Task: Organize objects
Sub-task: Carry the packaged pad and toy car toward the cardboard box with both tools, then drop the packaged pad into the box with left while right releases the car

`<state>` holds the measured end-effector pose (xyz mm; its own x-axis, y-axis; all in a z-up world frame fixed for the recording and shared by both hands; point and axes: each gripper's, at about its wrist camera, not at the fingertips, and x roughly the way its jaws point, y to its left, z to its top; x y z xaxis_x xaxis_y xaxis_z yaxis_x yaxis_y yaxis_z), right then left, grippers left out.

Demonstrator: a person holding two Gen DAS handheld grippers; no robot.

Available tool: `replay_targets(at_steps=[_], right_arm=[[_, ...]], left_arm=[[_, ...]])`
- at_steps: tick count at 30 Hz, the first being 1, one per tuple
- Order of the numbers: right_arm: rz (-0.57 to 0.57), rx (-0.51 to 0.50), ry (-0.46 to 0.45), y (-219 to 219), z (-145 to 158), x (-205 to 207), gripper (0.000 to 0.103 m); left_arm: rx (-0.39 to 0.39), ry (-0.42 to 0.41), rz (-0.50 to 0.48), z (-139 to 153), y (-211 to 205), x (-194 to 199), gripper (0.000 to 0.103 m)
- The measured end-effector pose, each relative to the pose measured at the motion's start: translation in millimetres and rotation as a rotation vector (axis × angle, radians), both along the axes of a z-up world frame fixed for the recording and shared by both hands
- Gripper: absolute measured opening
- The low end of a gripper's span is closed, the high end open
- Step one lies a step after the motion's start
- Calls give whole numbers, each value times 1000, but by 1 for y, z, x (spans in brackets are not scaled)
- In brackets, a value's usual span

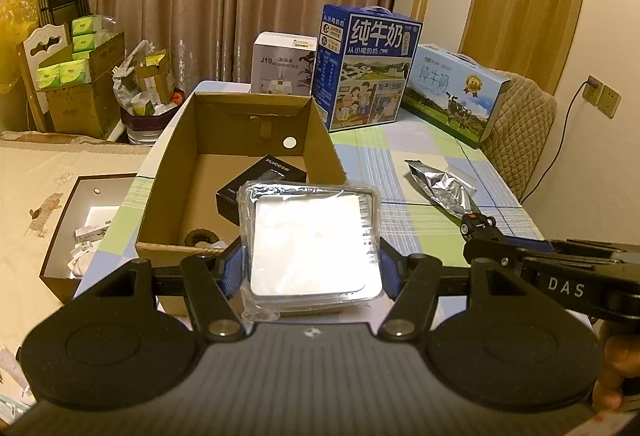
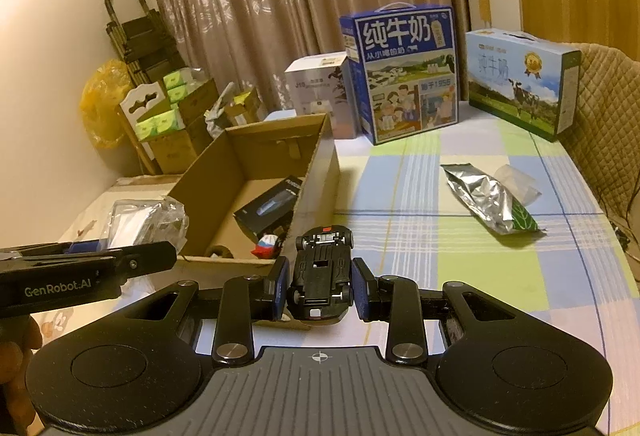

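Plastic-wrapped flat box (image 1: 316, 244) sits clamped between your left fingers (image 1: 234, 268), cardboard box (image 1: 188, 172) just ahead. Your right fingers (image 2: 282, 288) pinch an upturned toy car (image 2: 322, 276), likely both bound for that box.

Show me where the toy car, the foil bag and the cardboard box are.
toy car (image 2: 322, 278), right wrist view, black underside.
foil bag (image 2: 486, 198), right wrist view, crinkled middle.
cardboard box (image 1: 318, 140), left wrist view, right wall.

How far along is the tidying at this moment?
Done: a black box and a small red-and-white item lie in the cardboard box. In hand: left gripper holds a plastic-wrapped pack; right gripper holds a toy car. Left: foil bag on the table.
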<state>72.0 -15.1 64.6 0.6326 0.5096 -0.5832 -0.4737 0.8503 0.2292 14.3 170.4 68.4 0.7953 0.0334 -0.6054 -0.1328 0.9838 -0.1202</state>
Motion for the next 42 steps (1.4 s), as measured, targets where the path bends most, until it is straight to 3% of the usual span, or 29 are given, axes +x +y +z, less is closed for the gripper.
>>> replay_targets(at_steps=[18, 31, 33, 35, 42], right_arm=[[59, -17, -17, 43, 6, 30, 30], [83, 4, 1, 80, 5, 75, 30], [82, 4, 8, 82, 2, 78, 30], [82, 7, 14, 82, 1, 80, 30], [83, 8, 23, 83, -4, 80, 30]], left_arm=[[29, -3, 36, 6, 38, 19, 60], [39, 18, 19, 9, 89, 75, 60], [30, 25, 9, 7, 92, 87, 63], [33, 25, 2, 3, 96, 97, 75], [33, 5, 25, 7, 106, 100, 76]])
